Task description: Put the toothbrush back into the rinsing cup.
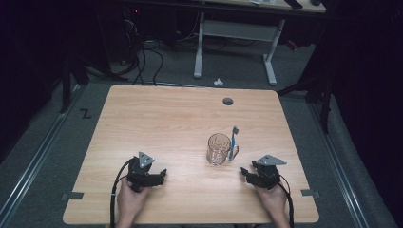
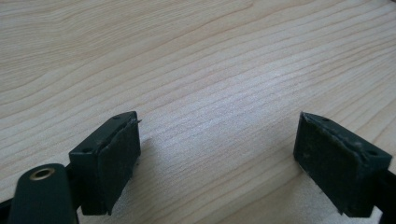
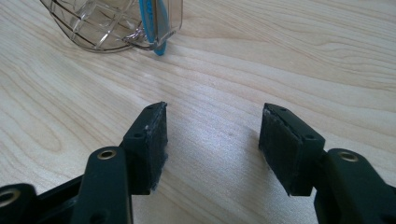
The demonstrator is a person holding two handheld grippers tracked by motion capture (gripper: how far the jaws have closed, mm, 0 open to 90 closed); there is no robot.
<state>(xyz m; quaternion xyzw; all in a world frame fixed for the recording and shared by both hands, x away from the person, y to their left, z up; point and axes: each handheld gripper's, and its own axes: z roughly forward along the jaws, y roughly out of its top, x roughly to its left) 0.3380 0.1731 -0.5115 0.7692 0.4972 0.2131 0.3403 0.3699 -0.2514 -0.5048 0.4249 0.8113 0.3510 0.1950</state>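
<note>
Clear ribbed glass [image 1: 218, 148] stands upright right of the table's [image 1: 142, 118] middle, and a blue toothbrush [image 1: 234, 142] leans in its handle loop with the bristles up, so the loop seems to serve as a holder. We rest both hands on the near edge. Our right gripper [image 3: 212, 140], just short of the glass, has its 2 jaws spread with nothing between them; our left gripper [image 2: 217, 156] gapes equally wide over bare wood.

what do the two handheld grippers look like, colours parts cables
Both the left gripper and the right gripper are black, each topped by a grey three-cornered plate. A black cable trails from each. The jaws carry flat dark pads and brass-coloured rivets.
</note>
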